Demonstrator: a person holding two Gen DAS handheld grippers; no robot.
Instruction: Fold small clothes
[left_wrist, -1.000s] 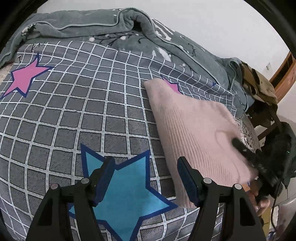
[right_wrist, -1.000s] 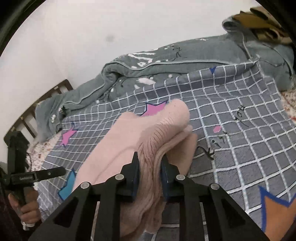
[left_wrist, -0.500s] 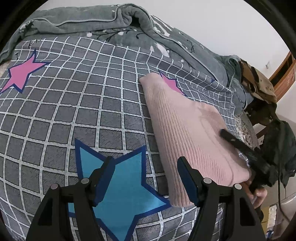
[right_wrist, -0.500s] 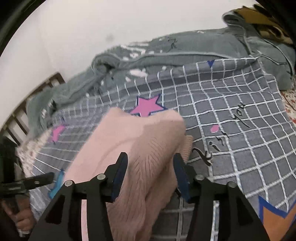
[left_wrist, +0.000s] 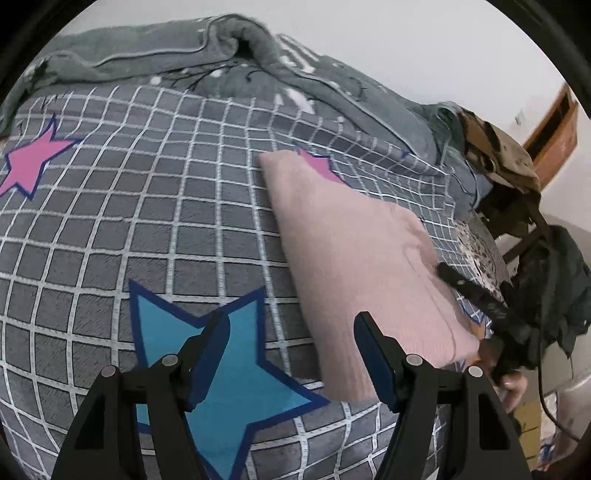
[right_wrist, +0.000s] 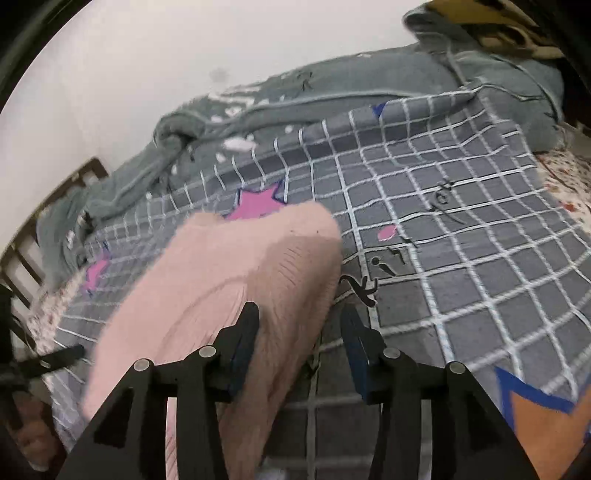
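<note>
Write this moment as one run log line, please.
step: release fold | right gripper: opening, sweater edge between jaws | left gripper: open, empty | sweater: folded on bed

I am in a home bedroom: in front of me a bed (left_wrist: 110, 229) spread with a grey checked cover printed with pink and blue stars, a rumpled grey quilt (left_wrist: 229, 48) heaped along the far white wall, a wooden slatted headboard (right_wrist: 33, 236) on the left, clothes piled on a chair (left_wrist: 517, 206) on the right
</note>
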